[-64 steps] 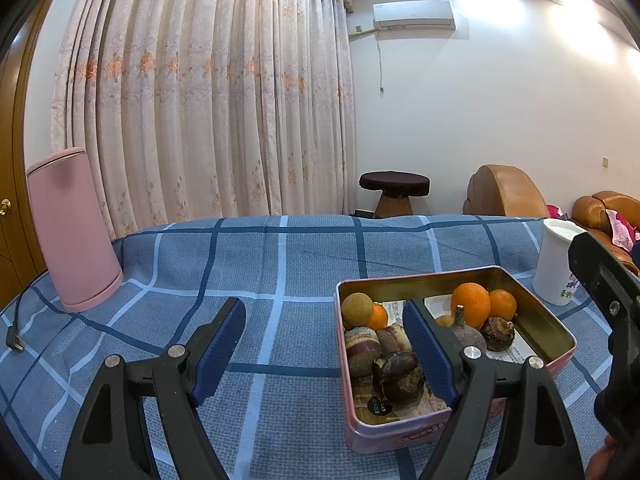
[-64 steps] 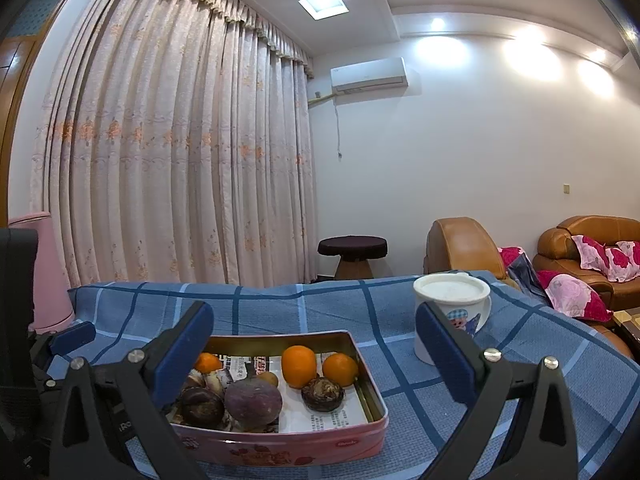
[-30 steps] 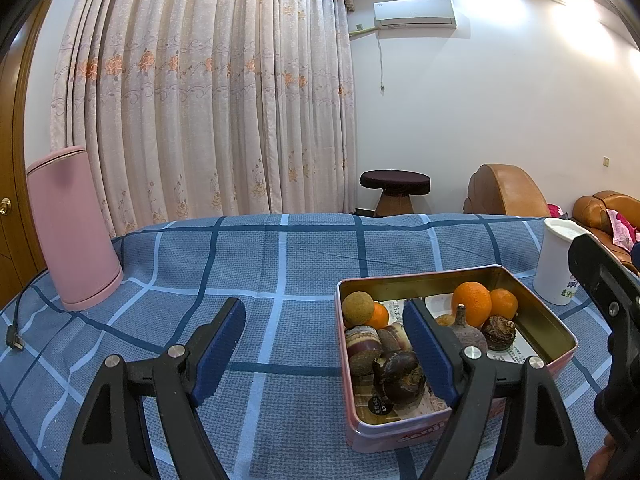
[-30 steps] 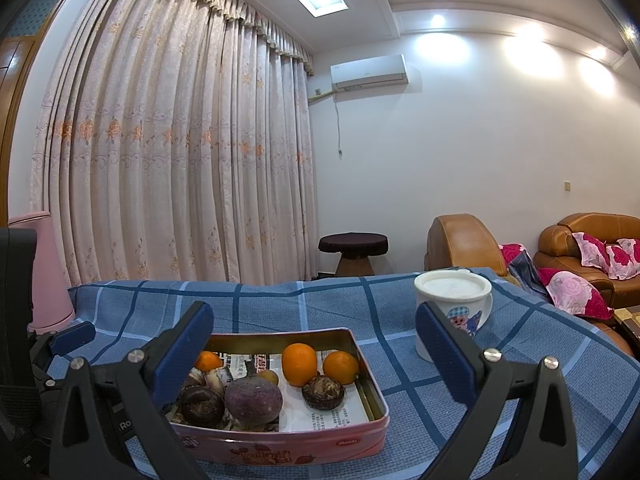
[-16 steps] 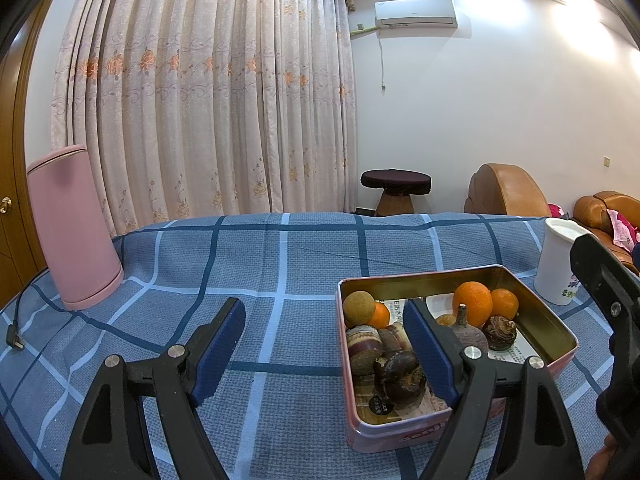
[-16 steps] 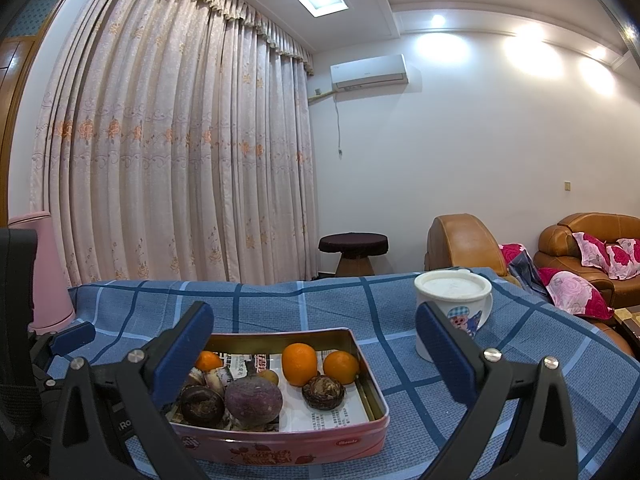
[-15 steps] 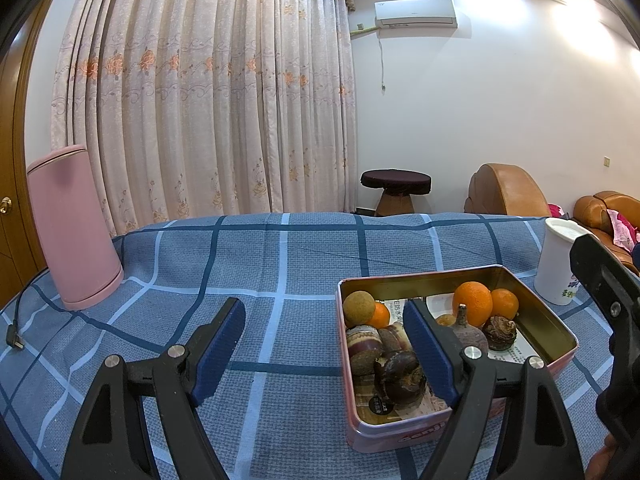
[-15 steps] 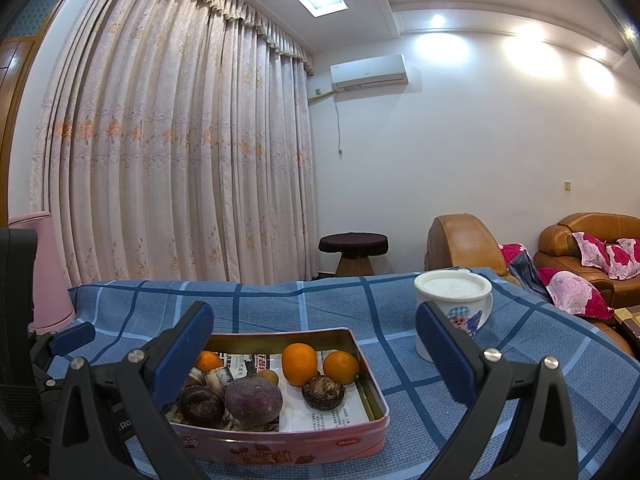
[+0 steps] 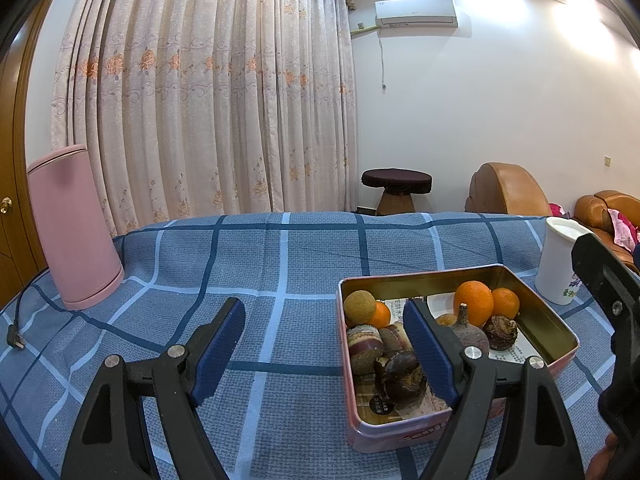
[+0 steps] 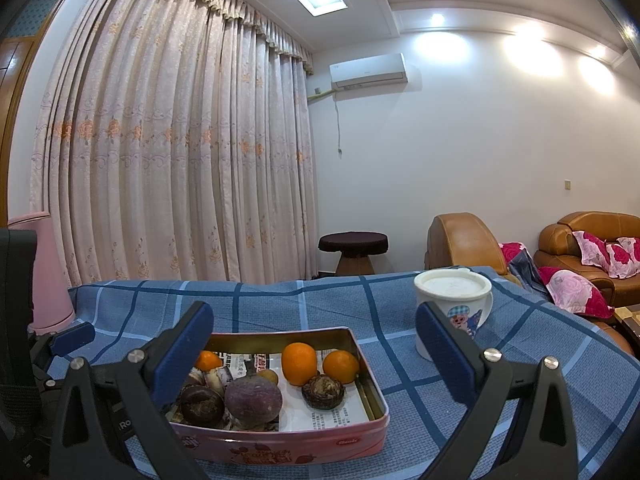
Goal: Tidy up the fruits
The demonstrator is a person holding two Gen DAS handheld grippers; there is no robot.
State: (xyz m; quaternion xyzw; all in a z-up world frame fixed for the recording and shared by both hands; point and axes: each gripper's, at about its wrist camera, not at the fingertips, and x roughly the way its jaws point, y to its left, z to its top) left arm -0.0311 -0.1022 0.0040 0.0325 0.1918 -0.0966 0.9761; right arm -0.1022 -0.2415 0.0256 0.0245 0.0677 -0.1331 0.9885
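A pink metal tin (image 9: 560,334) (image 10: 372,372) sits on the blue checked cloth and holds oranges (image 9: 473,303) (image 10: 299,362), dark round fruits (image 9: 402,374) (image 10: 253,399) and a brownish round fruit (image 9: 359,307). My left gripper (image 9: 324,350) is open and empty, low over the cloth just left of the tin, its right finger in front of the tin. My right gripper (image 10: 314,354) is open and empty, held in front of the tin. Part of the right gripper shows at the right edge of the left wrist view (image 9: 608,292).
A pink cylindrical bin (image 9: 74,226) (image 10: 46,276) stands at the far left with a black cable (image 9: 18,322) beside it. A white lidded cup (image 9: 562,264) (image 10: 454,308) stands right of the tin. A stool, armchairs and curtains lie beyond the table.
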